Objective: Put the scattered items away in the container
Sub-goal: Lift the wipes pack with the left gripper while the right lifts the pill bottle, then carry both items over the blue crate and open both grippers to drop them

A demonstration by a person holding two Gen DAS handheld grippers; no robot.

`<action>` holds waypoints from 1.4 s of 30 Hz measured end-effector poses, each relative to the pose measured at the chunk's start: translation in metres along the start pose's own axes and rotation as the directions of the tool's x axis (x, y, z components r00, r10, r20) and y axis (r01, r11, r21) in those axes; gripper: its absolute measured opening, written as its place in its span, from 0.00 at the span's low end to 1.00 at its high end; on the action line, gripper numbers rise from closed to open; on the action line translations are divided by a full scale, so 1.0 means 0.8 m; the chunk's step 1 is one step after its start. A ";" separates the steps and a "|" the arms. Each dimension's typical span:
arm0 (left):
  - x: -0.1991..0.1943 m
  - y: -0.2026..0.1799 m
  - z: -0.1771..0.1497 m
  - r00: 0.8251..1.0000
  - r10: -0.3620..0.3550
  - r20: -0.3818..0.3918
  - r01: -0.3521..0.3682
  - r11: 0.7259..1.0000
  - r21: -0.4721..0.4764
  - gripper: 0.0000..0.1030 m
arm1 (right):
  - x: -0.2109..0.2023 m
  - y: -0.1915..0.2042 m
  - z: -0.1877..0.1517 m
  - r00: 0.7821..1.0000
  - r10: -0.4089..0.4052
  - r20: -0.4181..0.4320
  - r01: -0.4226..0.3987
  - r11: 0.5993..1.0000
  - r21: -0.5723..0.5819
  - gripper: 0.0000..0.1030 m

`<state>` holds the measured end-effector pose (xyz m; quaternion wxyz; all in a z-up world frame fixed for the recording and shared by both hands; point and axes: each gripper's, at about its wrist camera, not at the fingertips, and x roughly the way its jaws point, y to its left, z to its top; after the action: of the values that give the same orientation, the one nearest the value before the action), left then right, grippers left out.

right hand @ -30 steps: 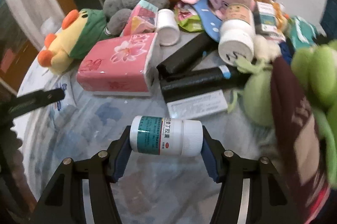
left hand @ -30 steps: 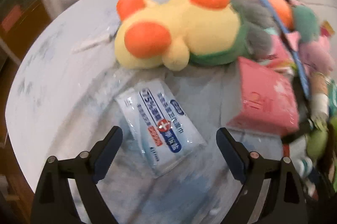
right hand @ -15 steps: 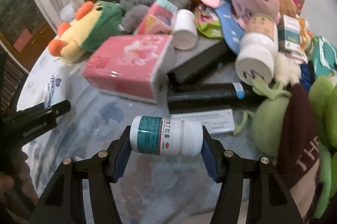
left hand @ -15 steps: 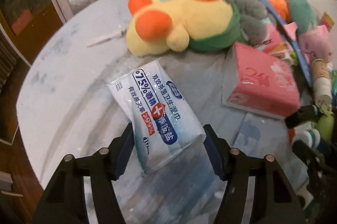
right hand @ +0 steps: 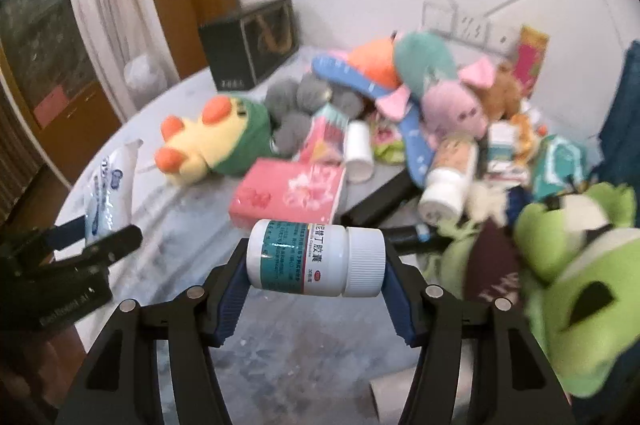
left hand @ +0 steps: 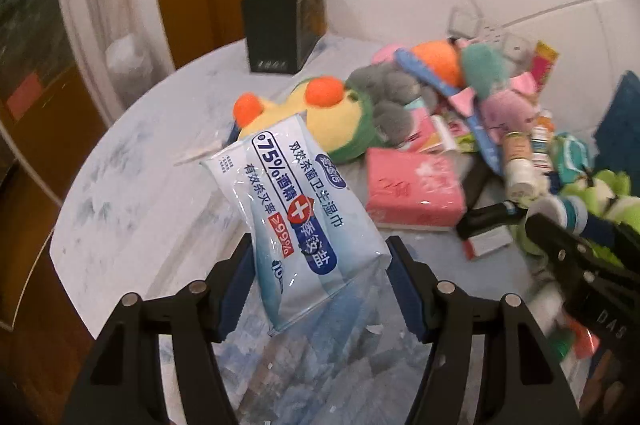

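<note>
I am holding two things clear of the table (left hand: pixel 132 193) now, where a second ago only one was gripped. My left gripper (left hand: pixel 320 289), whose jaws stood wide around the wet-wipes pack (left hand: pixel 296 213) as it lay flat, is now pinching the pack's lower end, so it is standing tilted above the marbled top. My right gripper (right hand: pixel 316 289) is clamping the white pill bottle (right hand: pixel 316 257) sideways between its pads, cap to the right, exactly as before, only higher over the clutter. Both views are showing more wall and less tabletop than they did (the lift is plain in each). For the task, I judge that pickup is done for these two and carrying comes next, though no container is showing in either view. The yellow plush (right hand: pixel 204 145), the pink tissue pack (right hand: pixel 288 193) and the heap of toys behind are lying on the table, unsorted.
</note>
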<state>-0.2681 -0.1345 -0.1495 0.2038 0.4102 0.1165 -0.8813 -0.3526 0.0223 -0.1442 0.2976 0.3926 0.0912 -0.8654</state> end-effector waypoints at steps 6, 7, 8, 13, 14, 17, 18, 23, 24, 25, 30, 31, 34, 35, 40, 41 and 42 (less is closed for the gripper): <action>-0.057 -0.008 0.001 0.993 -0.095 0.068 0.090 0.993 0.079 0.61 | -0.079 0.015 0.005 0.990 -0.086 0.112 0.083 0.996 0.033 0.58; -0.068 -0.010 0.001 0.990 -0.115 0.081 0.107 0.990 0.094 0.61 | -0.092 0.017 0.005 0.987 -0.101 0.129 0.097 0.994 0.040 0.58; -0.078 -0.012 0.001 0.987 -0.134 0.093 0.124 0.986 0.110 0.61 | -0.106 0.018 0.003 0.982 -0.119 0.146 0.113 0.992 0.048 0.58; -0.123 -0.033 -0.001 0.966 -0.218 0.140 0.191 0.964 0.182 0.61 | -0.182 0.016 -0.005 0.949 -0.216 0.229 0.198 0.975 0.100 0.58; -0.133 -0.040 0.000 0.960 -0.236 0.150 0.205 0.959 0.196 0.61 | -0.195 0.013 -0.006 0.942 -0.233 0.241 0.211 0.971 0.112 0.58; -0.160 -0.064 0.002 0.940 -0.292 0.176 0.247 0.939 0.238 0.61 | -0.245 -0.004 -0.012 0.912 -0.292 0.289 0.255 0.954 0.157 0.58; -0.169 -0.075 0.002 0.932 -0.312 0.183 0.262 0.932 0.252 0.61 | -0.262 -0.011 -0.015 0.900 -0.312 0.303 0.270 0.947 0.172 0.58; -0.212 -0.153 -0.001 0.887 -0.415 0.203 0.336 0.881 0.334 0.61 | -0.348 -0.061 -0.036 0.830 -0.421 0.365 0.346 0.903 0.253 0.58; -0.220 -0.170 -0.003 0.878 -0.433 0.204 0.348 0.871 0.347 0.61 | -0.364 -0.074 -0.042 0.816 -0.442 0.372 0.362 0.893 0.268 0.58; -0.229 -0.189 -0.005 0.868 -0.452 0.206 0.363 0.860 0.360 0.61 | -0.380 -0.088 -0.048 0.802 -0.463 0.378 0.377 0.882 0.282 0.58; -0.279 -0.305 -0.017 0.813 -0.539 0.218 0.423 0.806 0.414 0.61 | -0.447 -0.172 -0.081 0.744 -0.546 0.385 0.443 0.834 0.328 0.58; -0.287 -0.326 -0.019 0.807 -0.549 0.216 0.431 0.798 0.420 0.61 | -0.458 -0.194 -0.089 0.736 -0.560 0.380 0.454 0.825 0.336 0.58; -0.308 -0.400 -0.028 0.802 -0.570 0.178 0.451 0.773 0.445 0.61 | -0.485 -0.255 -0.110 0.720 -0.596 0.356 0.485 0.799 0.355 0.58; -0.313 -0.423 -0.031 0.806 -0.567 0.169 0.447 0.771 0.454 0.61 | -0.493 -0.278 -0.118 0.717 -0.606 0.345 0.494 0.790 0.363 0.58; -0.322 -0.508 -0.042 0.830 -0.549 0.095 0.442 0.753 0.488 0.61 | -0.513 -0.368 -0.144 0.733 -0.613 0.295 0.489 0.777 0.397 0.58; -0.322 -0.523 -0.045 0.841 -0.535 0.081 0.431 0.753 0.497 0.61 | -0.515 -0.384 -0.147 0.738 -0.610 0.289 0.484 0.777 0.403 0.58; -0.321 -0.535 -0.047 0.855 -0.514 0.066 0.414 0.755 0.508 0.61 | -0.517 -0.397 -0.150 0.744 -0.604 0.286 0.475 0.779 0.409 0.58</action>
<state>-0.2879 0.3280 0.0410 -0.1188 0.3136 -0.0264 -0.9417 -0.2513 0.5088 0.0538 -0.0225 0.2035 0.0021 -0.9788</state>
